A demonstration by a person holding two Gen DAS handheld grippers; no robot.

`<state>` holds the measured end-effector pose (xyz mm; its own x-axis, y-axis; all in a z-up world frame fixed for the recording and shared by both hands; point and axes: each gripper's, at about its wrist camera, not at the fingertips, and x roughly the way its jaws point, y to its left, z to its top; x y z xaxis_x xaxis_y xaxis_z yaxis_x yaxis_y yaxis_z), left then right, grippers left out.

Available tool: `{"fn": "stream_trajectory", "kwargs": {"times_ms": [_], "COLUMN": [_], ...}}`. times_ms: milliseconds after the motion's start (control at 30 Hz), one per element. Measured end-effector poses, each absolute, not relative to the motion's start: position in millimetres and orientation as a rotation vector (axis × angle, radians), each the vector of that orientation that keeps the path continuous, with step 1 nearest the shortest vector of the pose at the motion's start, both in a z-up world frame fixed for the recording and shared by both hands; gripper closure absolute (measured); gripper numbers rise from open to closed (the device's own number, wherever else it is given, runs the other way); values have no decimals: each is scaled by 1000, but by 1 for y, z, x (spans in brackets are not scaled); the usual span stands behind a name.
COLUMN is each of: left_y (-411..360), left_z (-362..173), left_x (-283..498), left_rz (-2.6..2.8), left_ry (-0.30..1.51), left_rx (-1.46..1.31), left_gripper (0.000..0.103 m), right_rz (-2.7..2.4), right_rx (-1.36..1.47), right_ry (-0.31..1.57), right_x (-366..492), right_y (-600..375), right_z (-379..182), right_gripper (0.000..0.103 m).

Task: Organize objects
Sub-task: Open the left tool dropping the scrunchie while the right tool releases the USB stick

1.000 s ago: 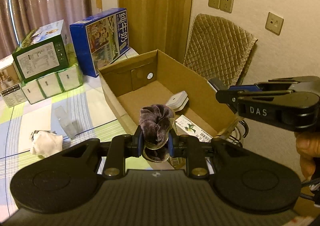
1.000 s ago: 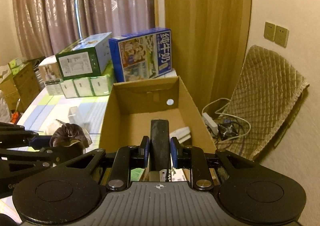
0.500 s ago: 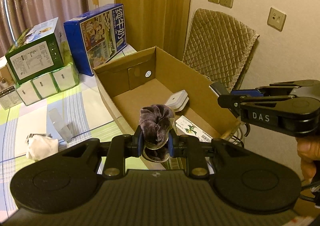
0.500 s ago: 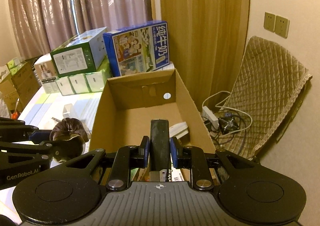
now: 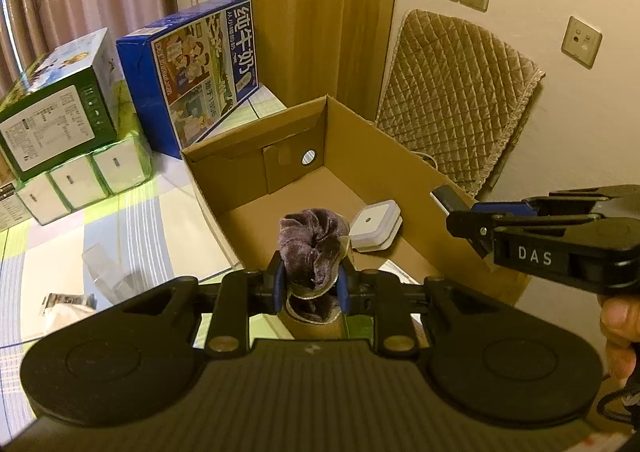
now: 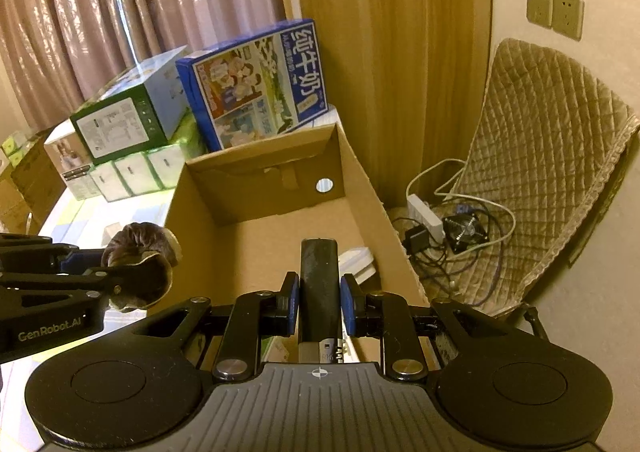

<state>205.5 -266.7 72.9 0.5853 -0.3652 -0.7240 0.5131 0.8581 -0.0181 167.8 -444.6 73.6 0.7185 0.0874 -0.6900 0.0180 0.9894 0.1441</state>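
Over the open cardboard box (image 5: 400, 155) on the table (image 5: 132, 219), both your tools are loaded. Bring each down well inside the walls before letting go, aiming for bare floor left of the white gadget (image 5: 376, 226) at the right wall. Your left gripper (image 5: 310, 286) is clamped on the purple velvet scrunchie (image 5: 312, 240) near the box's left wall; your right gripper (image 6: 319, 302) is closed on a slim dark stick (image 6: 319, 276), probably a remote.

We hold both grippers level and side by side, the left gripper (image 5: 311, 286) clamped on something and the right gripper (image 6: 319, 302) likewise.
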Motion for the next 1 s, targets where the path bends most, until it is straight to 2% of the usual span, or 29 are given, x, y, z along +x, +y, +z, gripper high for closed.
{"fn": "stream_trajectory", "kwargs": {"times_ms": [100,200,733,767,833,867,1000], "left_y": [-270,-274,-240,-238,-234,-232,-222], "left_z": [66,60,65,65,65,66,65], "left_x": [215,226,223,222,222,221,219], "left_rz": [-523,-510,-466,-463,-458,-454,-439], "left_ry": [798,788,782,782,780,780,784], "left_rx": [189,194,190,186,185,184,174], "left_gripper": [77,62,58,57,55,54,51], "right_rz": [37,37,66,75,80,80,81], "right_rx": [149,151,175,185,209,215,217], "right_ry": [778,791,781,767,750,741,734], "right_x": [173,175,180,182,184,184,180], "right_y": [-446,-447,-437,-437,-438,-438,-438], "right_z": [68,63,60,62,65,66,69], "right_gripper": [84,84,84,83,69,66,65]}}
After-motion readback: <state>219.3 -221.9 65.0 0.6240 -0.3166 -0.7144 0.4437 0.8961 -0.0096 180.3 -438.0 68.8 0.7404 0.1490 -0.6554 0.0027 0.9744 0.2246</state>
